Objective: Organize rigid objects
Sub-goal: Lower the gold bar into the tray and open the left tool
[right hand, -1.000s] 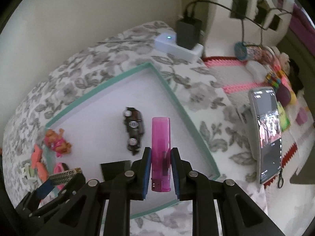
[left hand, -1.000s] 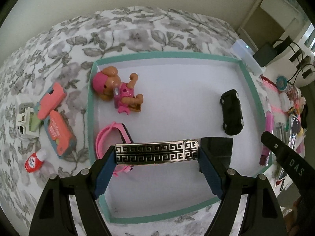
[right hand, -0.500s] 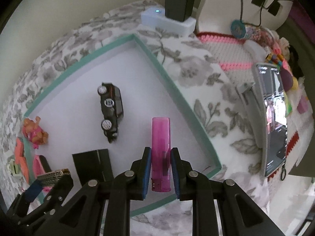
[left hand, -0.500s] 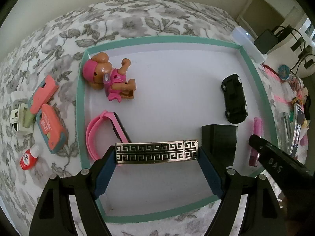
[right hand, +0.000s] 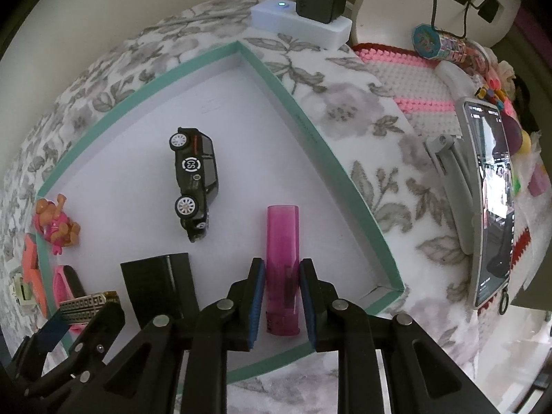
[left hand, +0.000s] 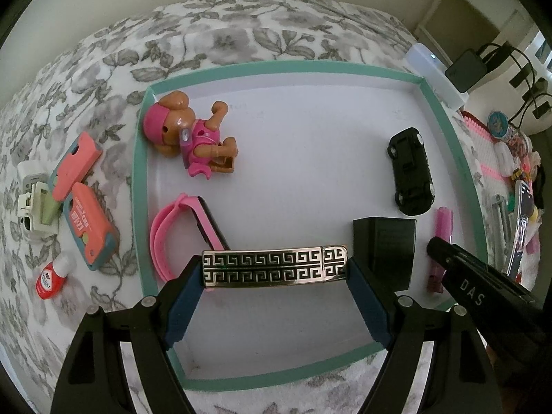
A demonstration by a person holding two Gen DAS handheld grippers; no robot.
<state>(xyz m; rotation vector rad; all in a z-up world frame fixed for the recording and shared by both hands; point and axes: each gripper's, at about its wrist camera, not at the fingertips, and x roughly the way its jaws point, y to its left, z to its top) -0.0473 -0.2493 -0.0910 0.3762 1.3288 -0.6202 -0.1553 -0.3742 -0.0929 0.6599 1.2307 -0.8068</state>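
Note:
My left gripper (left hand: 274,270) is shut on a gold-and-black patterned metal bar (left hand: 272,264), holding it crosswise above the near part of the teal-rimmed tray (left hand: 276,67). My right gripper (right hand: 283,265) points down into the tray's near right corner. Its jaws are opening around a pink lighter (right hand: 281,234), which lies on the tray floor with thin gaps at both pads. The tray also holds a black toy car (right hand: 195,179), a black box (right hand: 155,283), a pink dog figure (left hand: 193,138) and a pink watch band (left hand: 179,227).
Left of the tray on the floral cloth lie coral cases (left hand: 88,220), a white plug (left hand: 31,200) and a small red bottle (left hand: 51,276). To the right are a phone on a stand (right hand: 490,200), a white power strip (right hand: 300,24) and mixed toys.
The right gripper came down with the pink lighter to the tray floor by the right wall, and its fingers have parted slightly. The left gripper stayed put with the bar.

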